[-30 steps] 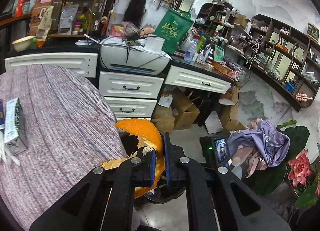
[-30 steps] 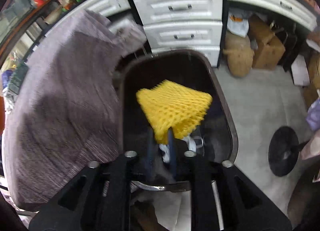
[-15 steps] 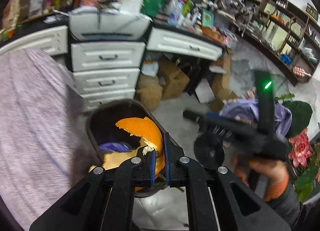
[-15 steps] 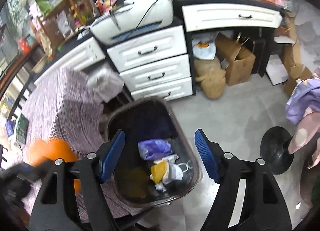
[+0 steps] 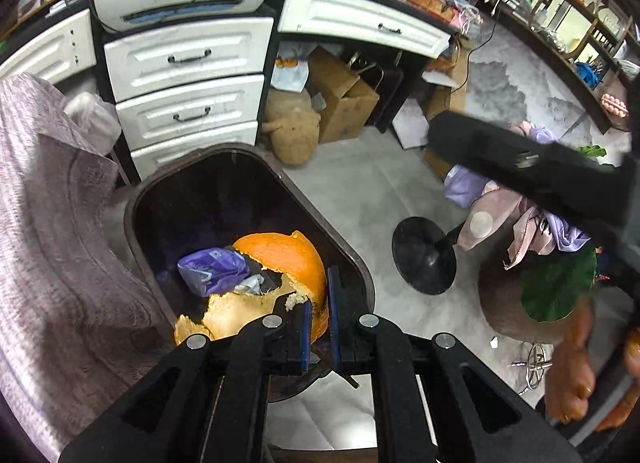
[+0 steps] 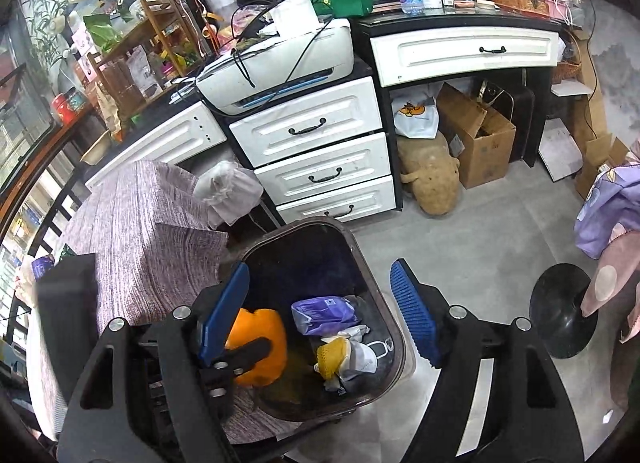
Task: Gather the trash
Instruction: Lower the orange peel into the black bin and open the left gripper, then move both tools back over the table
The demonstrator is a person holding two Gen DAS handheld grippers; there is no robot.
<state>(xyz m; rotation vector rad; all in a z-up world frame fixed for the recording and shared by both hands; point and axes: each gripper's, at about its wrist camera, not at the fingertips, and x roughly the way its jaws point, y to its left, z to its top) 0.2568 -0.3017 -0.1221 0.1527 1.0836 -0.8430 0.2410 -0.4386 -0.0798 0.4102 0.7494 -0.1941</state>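
Left wrist view: left claw (image 5: 319, 317) clenching an orange peel (image 5: 280, 263) by its lower edge, hanging over the open mouth of the dark trash bin (image 5: 352, 259). Peel curling up and away from the blue pads, a torn pale flap trailing toward the bin's near-left rim. Purple wrapper (image 5: 214, 271) lying inside the bin just behind the peel. Cloth-covered table (image 5: 48, 223) standing beside the bin on its left.

Right wrist view: right claw (image 6: 320, 315) standing wide apart and holding nothing, poised above the same trash bin (image 6: 396, 327). Yellow foam fruit net (image 6: 332, 355) and crumpled white packaging already resting at the bottom, next to the purple wrapper (image 6: 324, 313). Orange peel (image 6: 260, 347) showing near the bin's table-side edge, partly hidden behind the left claw (image 6: 240, 355).

Hazards, as judged from here:
- Releasing now: trailing flap possibly catching the near rim, leaving the peel hanging or tipping onto the tablecloth or floor.
- Damp pith possibly sticking to a pad, delaying the drop.
- Both claws crowding one opening: risking contact between them or with the bin rim.
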